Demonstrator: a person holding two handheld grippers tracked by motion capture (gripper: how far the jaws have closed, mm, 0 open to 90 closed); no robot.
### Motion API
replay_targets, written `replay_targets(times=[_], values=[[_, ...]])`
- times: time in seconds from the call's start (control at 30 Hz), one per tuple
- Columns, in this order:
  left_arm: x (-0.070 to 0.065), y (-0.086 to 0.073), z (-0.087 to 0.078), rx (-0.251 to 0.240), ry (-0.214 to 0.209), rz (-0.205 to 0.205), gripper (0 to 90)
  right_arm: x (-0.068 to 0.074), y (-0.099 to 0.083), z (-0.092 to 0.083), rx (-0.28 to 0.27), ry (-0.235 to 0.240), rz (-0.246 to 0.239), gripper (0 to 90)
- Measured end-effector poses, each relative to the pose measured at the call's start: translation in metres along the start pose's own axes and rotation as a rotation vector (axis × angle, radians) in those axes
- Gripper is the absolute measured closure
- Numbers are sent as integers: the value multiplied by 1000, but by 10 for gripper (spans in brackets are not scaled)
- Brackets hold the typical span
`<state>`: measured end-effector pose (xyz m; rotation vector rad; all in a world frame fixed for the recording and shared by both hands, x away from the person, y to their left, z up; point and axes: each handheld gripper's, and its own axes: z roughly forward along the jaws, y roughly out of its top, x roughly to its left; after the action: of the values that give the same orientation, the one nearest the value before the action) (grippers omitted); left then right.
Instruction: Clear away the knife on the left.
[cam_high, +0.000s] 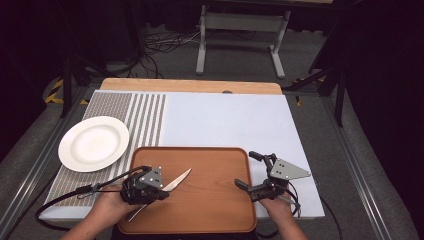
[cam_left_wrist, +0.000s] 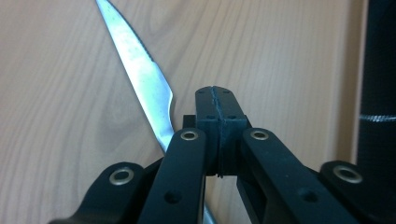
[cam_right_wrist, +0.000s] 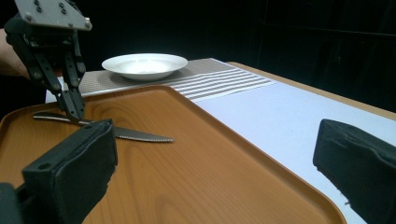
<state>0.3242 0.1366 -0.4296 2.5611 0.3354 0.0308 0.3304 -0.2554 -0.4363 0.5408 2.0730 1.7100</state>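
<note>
Inspection, with every position given relative to the tray.

1. White mat (cam_high: 225, 120): lies under the tray and extends beyond it. Its striped section is beyond the tray's far-left corner.
2. Tray (cam_high: 200, 210): wooden, sits at the near edge of the mat. The knife is the only item on it.
3. Plate (cam_high: 94, 143): white and empty, on the striped section just off the tray's far-left corner.
4. Right gripper (cam_high: 247, 170): held at the tray's right rim with the jaws spread wide and nothing between them.
5. Left gripper (cam_high: 159, 192): lowered over the tray's left part onto the knife. The jaws are closed, and its own view shows the pads meeting face to face.
6. Knife (cam_high: 179, 179): lies flat on the tray's left part, blade towards the centre. It passes beside and beneath the closed pads, so a secure grip is not confirmed.

Assessment: early stage. The knife has not left the tray and the plate holds nothing. If the pads missed, the grasp needs repeating. The lift and transfer are still outstanding.
</note>
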Motion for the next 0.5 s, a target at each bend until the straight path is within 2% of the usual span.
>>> replay_targets(times=[0.2,0.5], values=[[1,-1,6,36,16,4,900,0,0,0,0,-1,0,4],[3,-2,11,81,18,2,900,0,0,0,0,-1,0,4]])
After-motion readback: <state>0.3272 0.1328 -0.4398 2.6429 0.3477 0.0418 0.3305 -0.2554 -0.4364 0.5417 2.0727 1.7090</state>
